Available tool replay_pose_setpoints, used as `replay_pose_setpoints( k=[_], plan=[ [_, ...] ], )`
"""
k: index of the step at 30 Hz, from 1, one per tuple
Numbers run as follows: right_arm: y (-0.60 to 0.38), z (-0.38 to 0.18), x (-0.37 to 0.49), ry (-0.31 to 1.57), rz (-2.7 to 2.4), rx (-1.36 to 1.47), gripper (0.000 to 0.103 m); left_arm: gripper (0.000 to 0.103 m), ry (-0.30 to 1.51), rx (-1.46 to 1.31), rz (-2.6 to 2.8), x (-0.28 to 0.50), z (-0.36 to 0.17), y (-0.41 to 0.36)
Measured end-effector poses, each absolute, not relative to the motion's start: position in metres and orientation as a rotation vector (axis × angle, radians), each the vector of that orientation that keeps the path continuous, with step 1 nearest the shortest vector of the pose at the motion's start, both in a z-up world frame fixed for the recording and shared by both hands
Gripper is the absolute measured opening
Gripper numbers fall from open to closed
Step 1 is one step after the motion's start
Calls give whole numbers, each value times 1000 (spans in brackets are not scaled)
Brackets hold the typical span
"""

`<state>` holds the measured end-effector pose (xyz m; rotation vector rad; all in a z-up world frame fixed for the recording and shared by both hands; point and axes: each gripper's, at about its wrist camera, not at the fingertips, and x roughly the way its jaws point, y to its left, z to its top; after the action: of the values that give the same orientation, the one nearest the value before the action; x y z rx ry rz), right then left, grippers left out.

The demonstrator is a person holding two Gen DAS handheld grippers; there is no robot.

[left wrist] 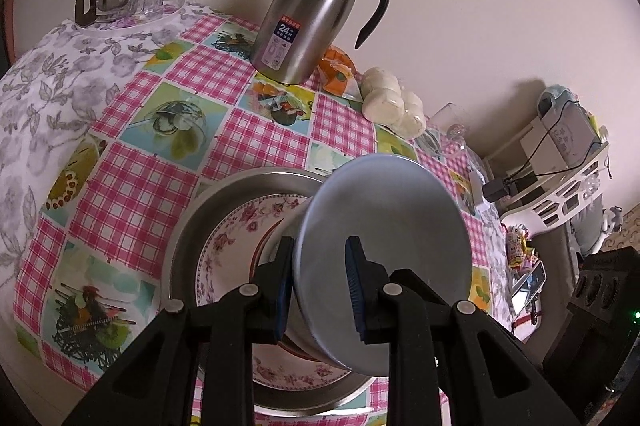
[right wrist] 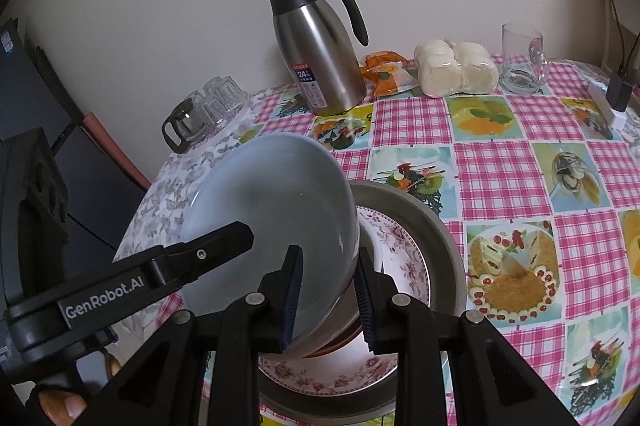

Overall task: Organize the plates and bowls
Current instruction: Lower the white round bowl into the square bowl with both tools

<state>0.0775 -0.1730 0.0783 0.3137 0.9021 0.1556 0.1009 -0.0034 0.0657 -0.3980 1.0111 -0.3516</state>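
grip: my left gripper [left wrist: 320, 286] and right gripper [right wrist: 330, 300] both pinch the blue bowl's [left wrist: 384, 238] rim | place: tilted above the floral plate [left wrist: 224, 246] in the metal basin [left wrist: 192, 222], near the table's front edge | progress: plate nested (bowl not yet set down)

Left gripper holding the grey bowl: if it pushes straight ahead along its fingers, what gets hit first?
Likely the floral-rimmed plate sitting in the steel pan: the left gripper, shut on the pale grey bowl's rim, points down at it. Depth is unclear.
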Motion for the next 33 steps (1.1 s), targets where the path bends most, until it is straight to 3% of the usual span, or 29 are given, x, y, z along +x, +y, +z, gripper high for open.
replay_pose_setpoints(
  k=[33],
  plan=[
    [-156,81,79,920,78,131,35,25,1007,-354,-308,97,66,-3]
  ],
)
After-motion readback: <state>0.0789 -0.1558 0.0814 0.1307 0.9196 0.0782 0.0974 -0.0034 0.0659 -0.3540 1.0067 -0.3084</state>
